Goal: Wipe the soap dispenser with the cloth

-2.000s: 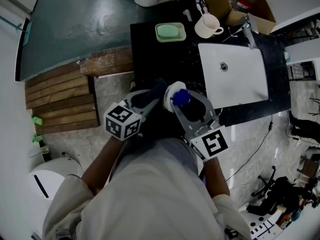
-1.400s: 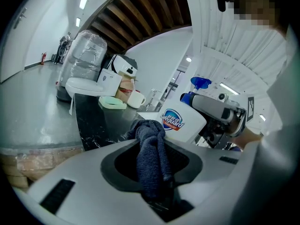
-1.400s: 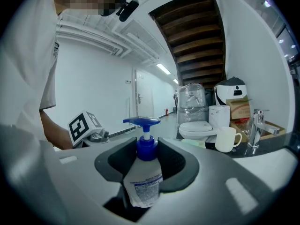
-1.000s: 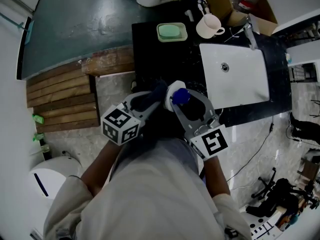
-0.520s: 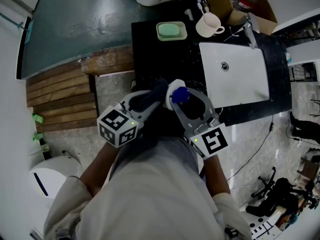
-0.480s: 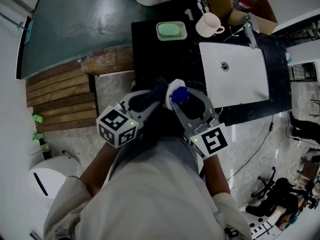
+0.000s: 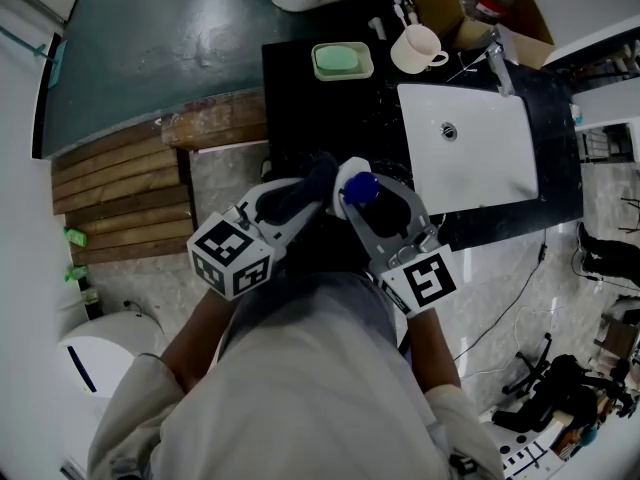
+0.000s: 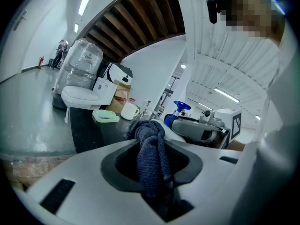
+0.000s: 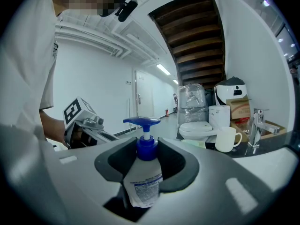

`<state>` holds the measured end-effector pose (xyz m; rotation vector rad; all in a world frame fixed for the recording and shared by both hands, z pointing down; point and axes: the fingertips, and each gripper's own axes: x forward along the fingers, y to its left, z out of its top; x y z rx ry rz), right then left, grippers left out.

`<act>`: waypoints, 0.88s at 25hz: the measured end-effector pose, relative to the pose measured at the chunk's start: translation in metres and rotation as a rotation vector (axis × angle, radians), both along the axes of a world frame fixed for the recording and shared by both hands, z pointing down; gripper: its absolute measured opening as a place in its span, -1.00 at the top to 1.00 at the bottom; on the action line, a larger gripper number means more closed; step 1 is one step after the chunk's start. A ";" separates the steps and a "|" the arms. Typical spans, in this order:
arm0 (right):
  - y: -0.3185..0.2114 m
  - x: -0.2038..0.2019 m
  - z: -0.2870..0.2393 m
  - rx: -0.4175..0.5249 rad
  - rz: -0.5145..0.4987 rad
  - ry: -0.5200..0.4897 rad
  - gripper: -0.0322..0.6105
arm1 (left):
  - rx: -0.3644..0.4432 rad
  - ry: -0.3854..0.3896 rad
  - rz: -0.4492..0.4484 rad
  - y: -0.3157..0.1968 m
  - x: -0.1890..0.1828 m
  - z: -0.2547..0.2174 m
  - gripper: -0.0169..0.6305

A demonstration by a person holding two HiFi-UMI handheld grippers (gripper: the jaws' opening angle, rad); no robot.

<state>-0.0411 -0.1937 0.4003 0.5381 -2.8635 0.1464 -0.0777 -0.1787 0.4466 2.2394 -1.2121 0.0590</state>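
My right gripper is shut on a white soap dispenser with a blue pump, held upright in front of the counter. In the right gripper view the bottle stands between the jaws of that gripper, with the pump head above them. My left gripper is shut on a dark blue-grey cloth. The cloth's free end sits close against the bottle's left side. In the left gripper view the cloth fills the jaws of the left gripper, and the blue pump shows just beyond it.
A black counter carries a white sink with a faucet, a green soap dish and a white mug. Wooden boards lie on the floor to the left. A toilet stands behind the counter.
My left gripper has lifted slightly with the cloth, its marker cube drifting lower left in the head view. The right gripper and the dispenser have kept still.
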 end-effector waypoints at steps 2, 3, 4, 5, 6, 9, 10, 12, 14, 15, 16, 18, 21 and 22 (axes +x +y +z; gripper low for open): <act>0.000 0.000 0.000 0.000 0.002 -0.002 0.48 | 0.007 0.001 0.002 0.000 0.000 -0.003 0.60; 0.000 0.000 0.000 0.001 0.002 -0.003 0.48 | 0.010 0.002 0.003 0.000 0.000 -0.004 0.60; 0.000 0.000 0.000 0.002 0.003 -0.005 0.48 | 0.014 0.003 0.003 -0.001 0.000 -0.006 0.60; -0.001 0.000 -0.001 0.002 0.004 -0.007 0.48 | 0.018 0.006 0.002 -0.001 0.000 -0.008 0.60; -0.001 0.000 -0.001 0.001 0.005 -0.009 0.48 | 0.022 0.009 0.001 -0.001 0.000 -0.011 0.60; -0.001 0.000 -0.001 -0.010 0.006 -0.011 0.48 | 0.035 0.016 -0.001 -0.001 0.000 -0.017 0.60; -0.001 0.001 -0.001 -0.009 0.006 -0.011 0.48 | 0.039 0.018 0.000 -0.001 0.001 -0.019 0.60; -0.001 0.001 -0.001 -0.002 0.004 -0.009 0.48 | 0.047 0.021 0.001 -0.001 0.001 -0.022 0.60; 0.000 0.001 -0.001 -0.002 0.007 -0.007 0.48 | 0.055 0.029 0.001 0.000 0.001 -0.027 0.60; -0.001 0.001 -0.001 -0.005 0.012 -0.006 0.48 | 0.060 0.034 0.001 0.000 0.001 -0.029 0.60; -0.002 0.001 -0.001 -0.006 0.015 -0.004 0.48 | 0.065 0.039 0.002 0.000 0.001 -0.032 0.60; -0.002 0.001 -0.001 -0.006 0.012 0.000 0.48 | 0.075 0.045 0.002 -0.001 0.001 -0.037 0.60; -0.001 -0.002 -0.001 -0.003 0.002 0.003 0.48 | 0.082 0.046 0.006 -0.001 0.000 -0.044 0.60; 0.000 -0.002 -0.001 -0.003 -0.001 0.004 0.48 | 0.082 0.044 0.009 0.000 0.000 -0.046 0.60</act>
